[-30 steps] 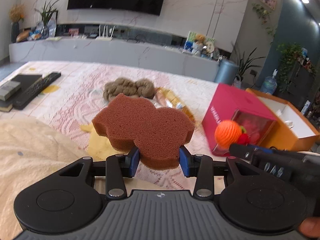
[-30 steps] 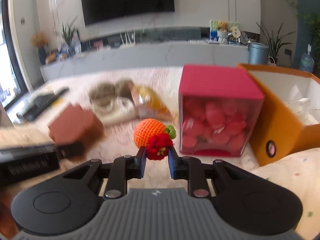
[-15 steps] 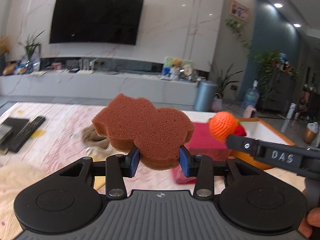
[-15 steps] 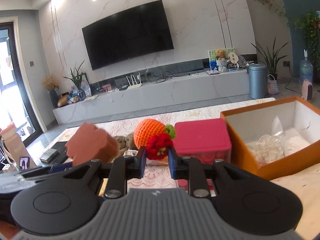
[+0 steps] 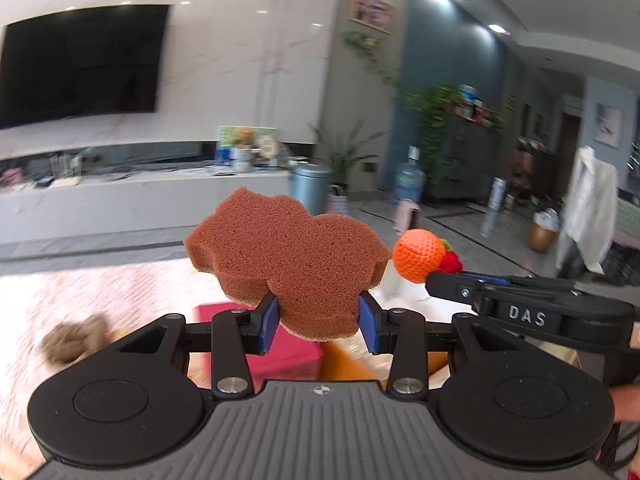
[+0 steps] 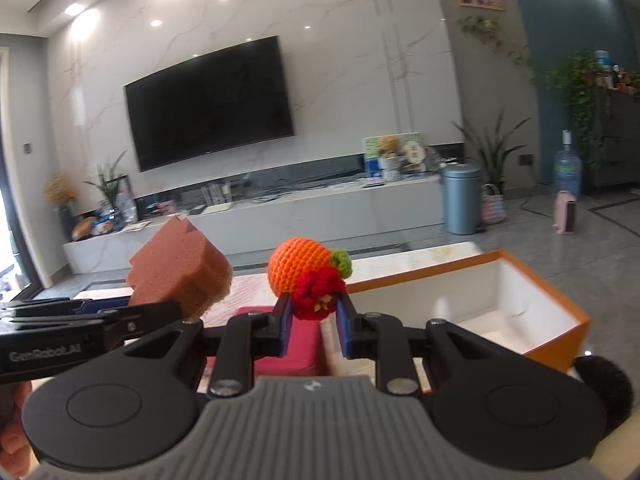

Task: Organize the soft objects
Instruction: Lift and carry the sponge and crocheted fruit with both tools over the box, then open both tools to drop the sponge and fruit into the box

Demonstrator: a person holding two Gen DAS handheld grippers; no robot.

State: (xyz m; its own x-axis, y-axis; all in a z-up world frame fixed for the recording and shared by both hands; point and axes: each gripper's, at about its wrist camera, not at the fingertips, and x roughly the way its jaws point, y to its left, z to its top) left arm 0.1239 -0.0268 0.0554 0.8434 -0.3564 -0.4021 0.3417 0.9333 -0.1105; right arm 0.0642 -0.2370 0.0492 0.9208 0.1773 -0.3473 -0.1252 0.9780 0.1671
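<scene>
My left gripper [image 5: 318, 318] is shut on a brown cloud-shaped sponge [image 5: 288, 256], held up in the air; the same sponge [image 6: 180, 266] shows at the left of the right wrist view. My right gripper [image 6: 314, 320] is shut on the red part of an orange crocheted fruit [image 6: 300, 270] with a green tip. That crocheted fruit [image 5: 418, 255] hangs just right of the sponge in the left wrist view. Below and to the right lies an open orange box [image 6: 560, 312] with a white inside.
A pink-red box [image 6: 288, 356] stands left of the orange box on a pink patterned cloth [image 5: 100, 292]. A brownish woolly bundle [image 5: 74, 342] lies blurred at the left. Behind are a TV wall, a long low cabinet, a blue bin [image 6: 460, 196] and plants.
Both grippers rose from the table and swung right with their objects still held. The orange box now lies under and ahead of them; the table items have dropped low in view.
</scene>
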